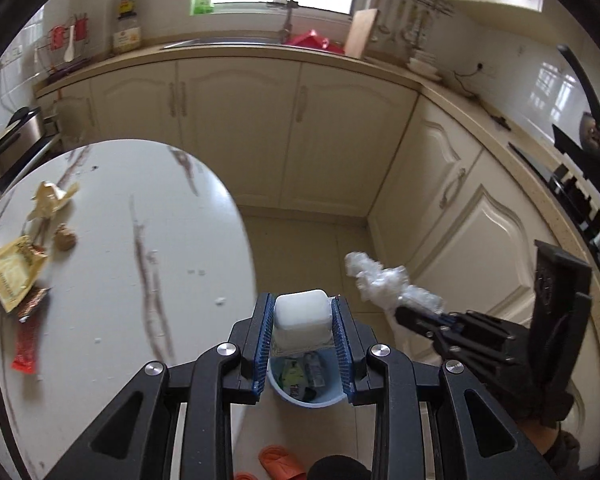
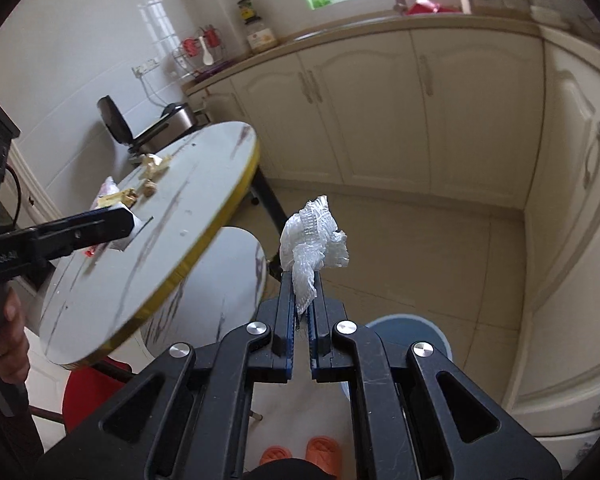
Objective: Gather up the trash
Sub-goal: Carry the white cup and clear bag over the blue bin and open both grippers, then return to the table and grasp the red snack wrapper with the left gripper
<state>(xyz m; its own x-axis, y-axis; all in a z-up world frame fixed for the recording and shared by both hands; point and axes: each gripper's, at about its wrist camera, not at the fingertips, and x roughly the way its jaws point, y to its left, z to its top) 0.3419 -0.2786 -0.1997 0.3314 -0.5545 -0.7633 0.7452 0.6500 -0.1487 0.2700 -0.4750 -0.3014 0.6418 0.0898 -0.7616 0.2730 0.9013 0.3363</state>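
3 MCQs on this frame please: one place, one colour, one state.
1. Where is the blue round plastic bin?
A. on the table
B. on the floor under the left claw
C. in the sink

2. What colour is the round table's edge band?
A. yellow
B. red
C. blue

3. The right claw is:
A. wide open, empty
B. shut on the crumpled clear plastic wrap
C. out of view

Key: 1 B, seen between the left claw fingers holding the white plastic tub; 2 A, yellow rim; 3 B, crumpled clear plastic wrap pinched.
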